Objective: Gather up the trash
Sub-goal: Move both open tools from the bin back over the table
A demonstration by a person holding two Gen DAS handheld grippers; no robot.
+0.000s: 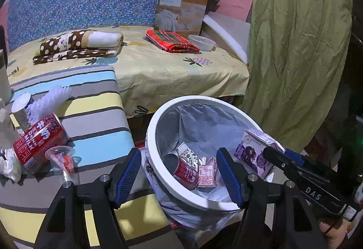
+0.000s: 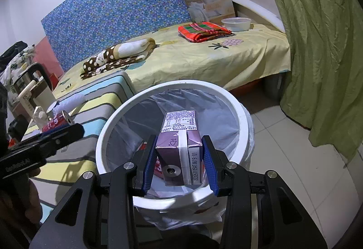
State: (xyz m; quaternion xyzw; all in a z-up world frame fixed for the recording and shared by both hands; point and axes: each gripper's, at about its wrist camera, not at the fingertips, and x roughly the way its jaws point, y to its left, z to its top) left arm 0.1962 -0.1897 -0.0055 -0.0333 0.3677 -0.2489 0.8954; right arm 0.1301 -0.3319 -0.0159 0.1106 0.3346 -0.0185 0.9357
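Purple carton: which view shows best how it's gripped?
The right wrist view: the purple carton sits centred between the right hand-held gripper's blue pads, over the bin. The left wrist view shows only the carton's printed side, from farther off.

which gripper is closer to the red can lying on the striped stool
Left. The left gripper hangs open over the bin edge right beside the stool, a short way from the red can. The right gripper holds the purple carton over the bin, farther away.
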